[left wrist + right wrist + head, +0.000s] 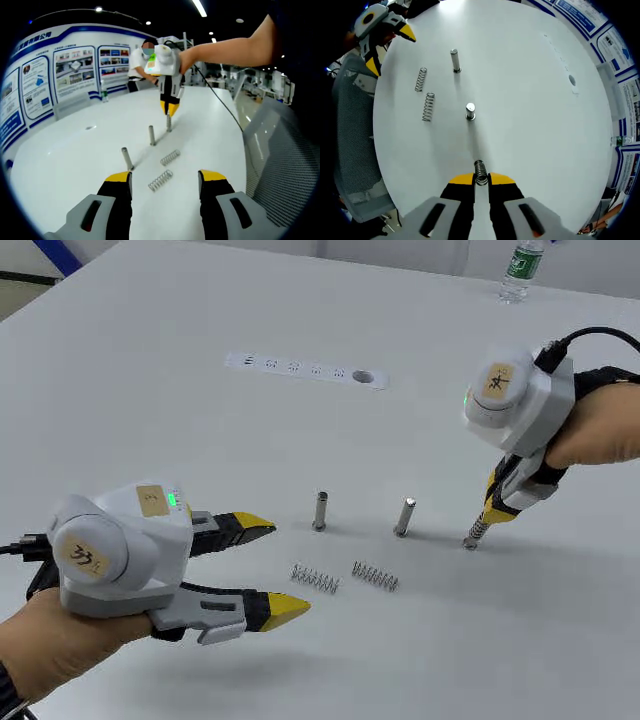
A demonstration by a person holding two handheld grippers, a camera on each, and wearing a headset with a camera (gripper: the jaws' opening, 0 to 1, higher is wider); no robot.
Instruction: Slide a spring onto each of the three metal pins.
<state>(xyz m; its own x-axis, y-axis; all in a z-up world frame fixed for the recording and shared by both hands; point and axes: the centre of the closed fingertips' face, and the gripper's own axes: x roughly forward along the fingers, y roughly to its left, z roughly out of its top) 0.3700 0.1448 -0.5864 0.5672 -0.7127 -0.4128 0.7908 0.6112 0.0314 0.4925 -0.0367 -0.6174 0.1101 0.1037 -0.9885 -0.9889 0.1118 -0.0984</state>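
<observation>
Two bare metal pins [320,510] [404,517] stand upright mid-table. To their right my right gripper [489,514] points down, shut on a spring [477,532] that stands upright with its foot on the table at the row's right end; whether a pin is inside it is hidden. In the right gripper view that spring [480,172] sits between the closed yellow tips [481,178], with the pins [470,111] [455,61] beyond. Two loose springs [315,578] [375,576] lie in front of the pins. My left gripper [270,568] hovers open at the lower left, facing the springs [160,180] [170,157].
A white power strip [305,370] lies at the back of the white table [150,420]. A water bottle [520,270] stands at the far right corner. A grey mesh chair [280,150] is beside the table, and a person [140,65] stands in the background.
</observation>
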